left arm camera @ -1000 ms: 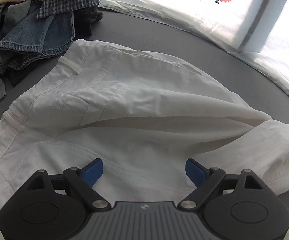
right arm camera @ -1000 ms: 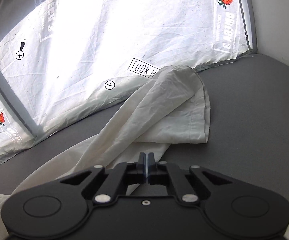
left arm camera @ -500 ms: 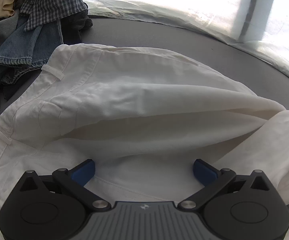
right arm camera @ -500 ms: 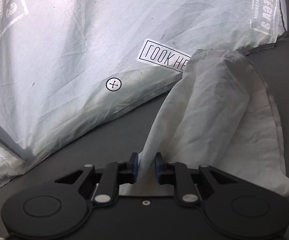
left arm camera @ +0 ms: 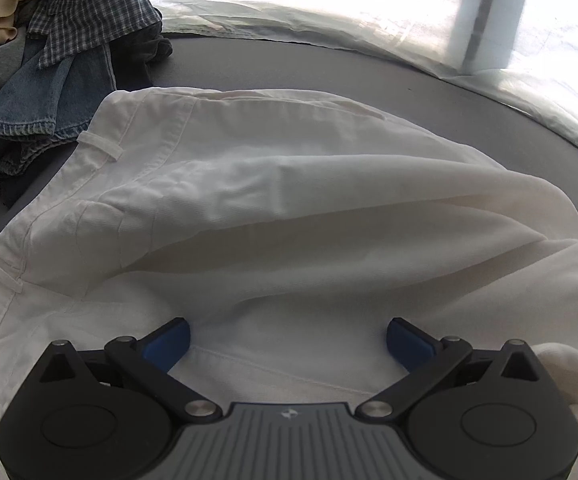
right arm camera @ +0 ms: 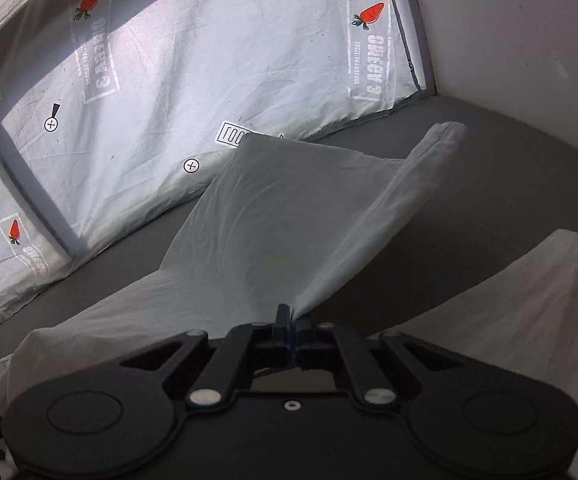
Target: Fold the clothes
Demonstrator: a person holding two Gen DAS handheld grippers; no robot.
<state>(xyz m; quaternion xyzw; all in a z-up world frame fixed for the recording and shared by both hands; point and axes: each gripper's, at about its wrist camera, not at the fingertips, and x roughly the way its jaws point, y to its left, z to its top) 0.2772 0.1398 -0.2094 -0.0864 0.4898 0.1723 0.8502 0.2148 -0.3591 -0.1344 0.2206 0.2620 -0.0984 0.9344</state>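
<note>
1. Bare dark grey tabletop (left arm camera: 369,80) lies open beyond the crumpled white trousers (left arm camera: 289,208) — passable.
2. Heap of denim and checked clothes (left arm camera: 57,52) blocks the far left.
3. Translucent white plastic sheeting with carrot prints (right arm camera: 209,80) walls the table's far edge.
4. Lifted white trouser leg (right arm camera: 309,220) spans mid-table — grey surface free to its right.

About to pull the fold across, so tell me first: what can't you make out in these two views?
- Left wrist view: the white cotton trousers run off the bottom and right edges; the left gripper body covers the near cloth.
- Right wrist view: the right gripper body hides the pinched edge below the fingers.
</note>
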